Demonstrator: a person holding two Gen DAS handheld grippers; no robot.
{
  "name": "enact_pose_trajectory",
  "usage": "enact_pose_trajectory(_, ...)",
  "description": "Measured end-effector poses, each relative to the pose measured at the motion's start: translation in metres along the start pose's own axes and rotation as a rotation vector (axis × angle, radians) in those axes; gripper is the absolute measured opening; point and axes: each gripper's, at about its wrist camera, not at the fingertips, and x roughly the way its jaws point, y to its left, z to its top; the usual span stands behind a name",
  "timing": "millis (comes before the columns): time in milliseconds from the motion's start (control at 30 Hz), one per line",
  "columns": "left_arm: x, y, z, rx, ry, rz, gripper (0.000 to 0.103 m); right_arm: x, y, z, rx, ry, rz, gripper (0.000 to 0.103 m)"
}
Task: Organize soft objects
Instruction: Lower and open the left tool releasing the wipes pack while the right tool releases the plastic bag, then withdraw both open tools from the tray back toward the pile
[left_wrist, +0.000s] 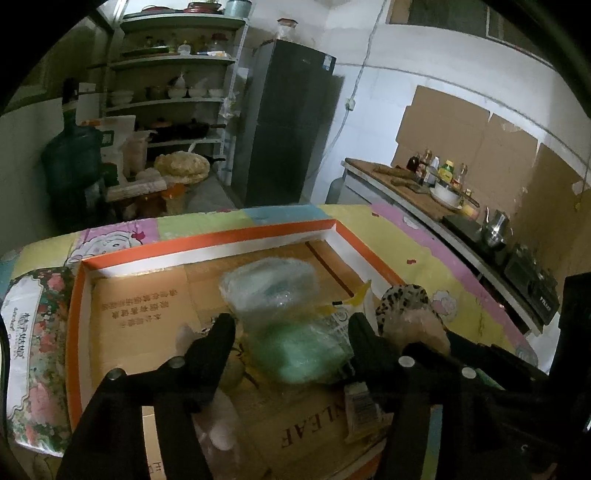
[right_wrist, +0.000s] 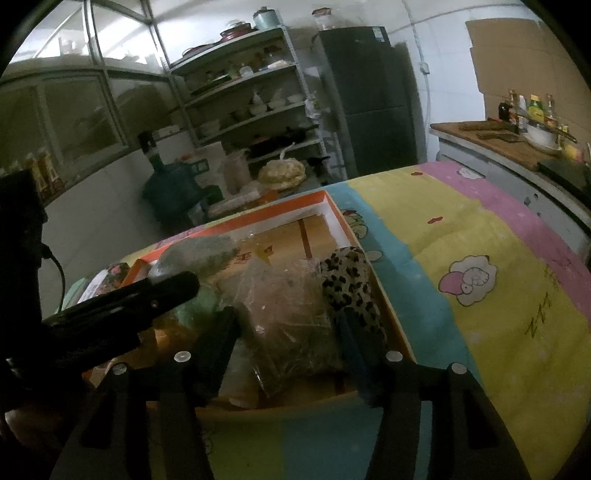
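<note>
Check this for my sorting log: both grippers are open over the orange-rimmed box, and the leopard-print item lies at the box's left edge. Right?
Not quite. Both the left gripper and right gripper are open over the box, but the leopard-print item lies at the box's right edge, next to the bagged green item. Both wrist views show it.

Dim kitchen: shelving (left_wrist: 173, 99), dark fridge (left_wrist: 291, 122), white walls (left_wrist: 424, 51).
</note>
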Motion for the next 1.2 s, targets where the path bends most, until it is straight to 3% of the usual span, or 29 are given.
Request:
enact_pose_trajectory(433, -0.022, 0.004, 0.0, -0.016, -0.045, 0.006, 0.065, -0.008, 0.003, -0.003, 0.003, -0.015, -0.01, 0.06)
enact_pose_trajectory(533, -0.029, 0.004, -0.001, -0.011, -0.058, 0.009, 0.069, -0.015, 0.007, -0.004, -0.001, -0.03, -0.021, 0.06)
enact_pose_trajectory(1200, -0.079, 0.018, -0.011, 0.001, -0.123, 0.088, 0.071, -0.04, 0.047, -0.007, -0.037, -0.076, -0.007, 0.061)
